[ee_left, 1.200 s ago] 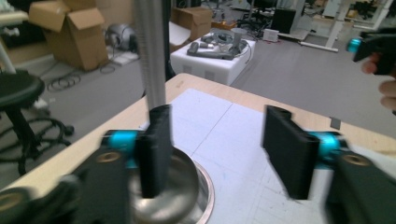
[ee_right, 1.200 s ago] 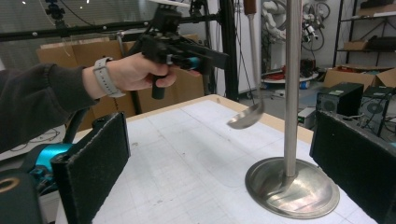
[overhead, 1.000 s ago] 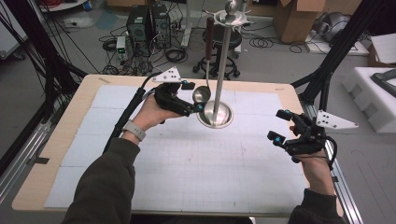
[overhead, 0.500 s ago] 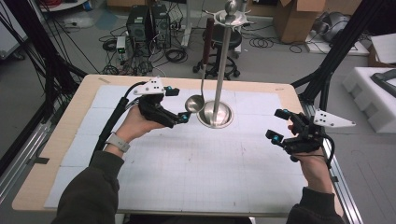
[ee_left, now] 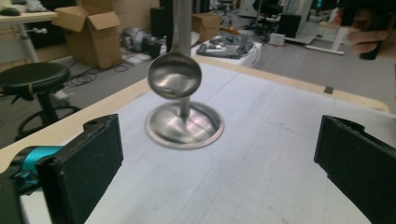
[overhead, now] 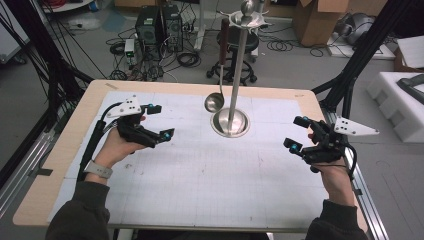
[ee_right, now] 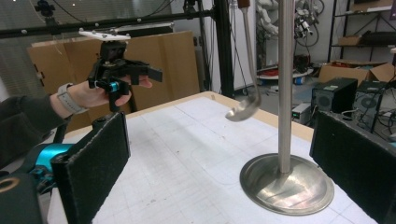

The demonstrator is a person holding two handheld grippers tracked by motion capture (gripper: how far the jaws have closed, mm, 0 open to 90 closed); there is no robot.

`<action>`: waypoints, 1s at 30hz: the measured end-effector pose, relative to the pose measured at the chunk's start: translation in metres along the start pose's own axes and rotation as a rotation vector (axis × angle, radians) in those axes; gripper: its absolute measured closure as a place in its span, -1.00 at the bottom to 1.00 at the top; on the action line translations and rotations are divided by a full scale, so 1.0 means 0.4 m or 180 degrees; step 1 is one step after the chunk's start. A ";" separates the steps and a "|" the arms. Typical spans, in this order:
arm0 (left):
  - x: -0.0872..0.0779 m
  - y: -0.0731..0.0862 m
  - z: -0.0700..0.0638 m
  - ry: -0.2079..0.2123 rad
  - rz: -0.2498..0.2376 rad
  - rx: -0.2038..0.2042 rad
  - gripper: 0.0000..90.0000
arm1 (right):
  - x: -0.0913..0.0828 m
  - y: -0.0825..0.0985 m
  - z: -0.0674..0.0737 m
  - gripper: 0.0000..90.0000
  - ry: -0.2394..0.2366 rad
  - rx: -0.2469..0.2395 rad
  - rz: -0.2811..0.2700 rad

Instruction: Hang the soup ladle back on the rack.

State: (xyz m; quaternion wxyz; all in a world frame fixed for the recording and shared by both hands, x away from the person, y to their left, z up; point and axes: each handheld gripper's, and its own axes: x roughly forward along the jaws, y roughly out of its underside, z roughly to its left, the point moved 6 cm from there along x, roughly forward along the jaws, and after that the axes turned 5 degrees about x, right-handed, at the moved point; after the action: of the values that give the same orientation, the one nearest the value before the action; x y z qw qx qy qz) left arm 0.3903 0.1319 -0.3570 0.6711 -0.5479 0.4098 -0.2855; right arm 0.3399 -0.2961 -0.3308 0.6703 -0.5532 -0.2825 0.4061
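Workshop floor strewn with cables, cardboard boxes and computer towers is seen behind. Pale wooden surface (overhead: 75, 130) with white gridded mat: kept bare for working room. Tall polished steel stand with round dished base (overhead: 230, 121): set centre-rear. Steel ladle with dark handle (overhead: 215, 101): hung from the stand's top, bowl clear of the mat, presumably for storage. Left gripper (overhead: 155, 122): fingers spread, empty, held left of the ladle. Right gripper (overhead: 299, 134): fingers apart, empty, well right.

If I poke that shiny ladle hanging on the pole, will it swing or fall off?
It would probably swing: the ladle hangs free from the stand, its bowl above the table. It looks like stiff metal, so it should not bend. Smooth and shiny, it may slip in a grip.
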 end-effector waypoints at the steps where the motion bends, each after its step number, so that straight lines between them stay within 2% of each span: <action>1: 0.000 0.000 0.000 0.0000 0.0000 0.0000 -0.96 | 0.000 0.000 0.000 -0.93 0.0000 0.0000 0.0000; 3: -0.020 0.007 0.003 -0.0051 0.0024 0.0018 -0.96 | 0.002 0.002 -0.001 -0.93 0.0012 -0.0012 0.0015; 8: -0.078 0.018 0.005 -0.0260 -0.0048 0.0037 -0.96 | 0.005 0.006 0.000 -0.93 0.0027 -0.0015 0.0050; 11: -0.097 0.024 0.008 -0.0321 -0.0102 0.0004 -0.96 | 0.005 0.006 0.000 -0.93 0.0031 -0.0014 0.0058; 14: -0.131 0.039 0.013 -0.0481 -0.0159 -0.0066 -0.96 | 0.004 0.007 -0.004 -0.93 0.0063 -0.0004 0.0056; 15: -0.131 0.039 0.013 -0.0481 -0.0159 -0.0066 -0.96 | 0.004 0.007 -0.004 -0.93 0.0070 -0.0004 0.0064; 16: -0.146 0.043 0.009 -0.0525 -0.0212 -0.0047 -0.96 | 0.004 0.008 -0.005 -0.93 0.0085 0.0001 0.0072; 19: -0.170 0.049 -0.003 -0.0544 -0.0326 -0.0048 -0.96 | 0.005 0.010 -0.010 -0.93 0.0147 -0.0010 0.0078; 21: -0.174 0.052 -0.006 -0.0539 -0.0313 -0.0054 -0.96 | 0.004 0.011 -0.014 -0.93 0.0200 -0.0014 0.0083; 22: -0.180 0.055 -0.005 -0.0593 -0.0216 -0.0033 -0.96 | 0.004 0.011 -0.016 -0.93 0.0216 -0.0012 0.0077; 23: -0.180 0.055 -0.005 -0.0593 -0.0216 -0.0033 -0.96 | 0.004 0.011 -0.016 -0.93 0.0216 -0.0012 0.0077; 24: -0.185 0.057 -0.007 -0.0669 -0.0159 -0.0008 -0.96 | 0.002 0.013 -0.021 -0.93 0.0254 -0.0017 0.0084; 29: -0.194 0.066 -0.014 -0.0723 -0.0135 -0.0007 -0.96 | -0.004 0.019 -0.025 -0.93 0.0321 -0.0036 0.0088; 30: -0.207 0.076 -0.012 -0.0796 -0.0121 -0.0033 -0.96 | -0.012 0.023 -0.030 -0.93 0.0353 -0.0017 0.0075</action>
State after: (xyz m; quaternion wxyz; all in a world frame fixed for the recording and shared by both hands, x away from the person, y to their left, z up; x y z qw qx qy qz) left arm 0.3426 0.2056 -0.3672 0.7086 -0.5903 0.3140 -0.2256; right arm 0.3452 -0.3057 -0.3422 0.6786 -0.5799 -0.2395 0.3820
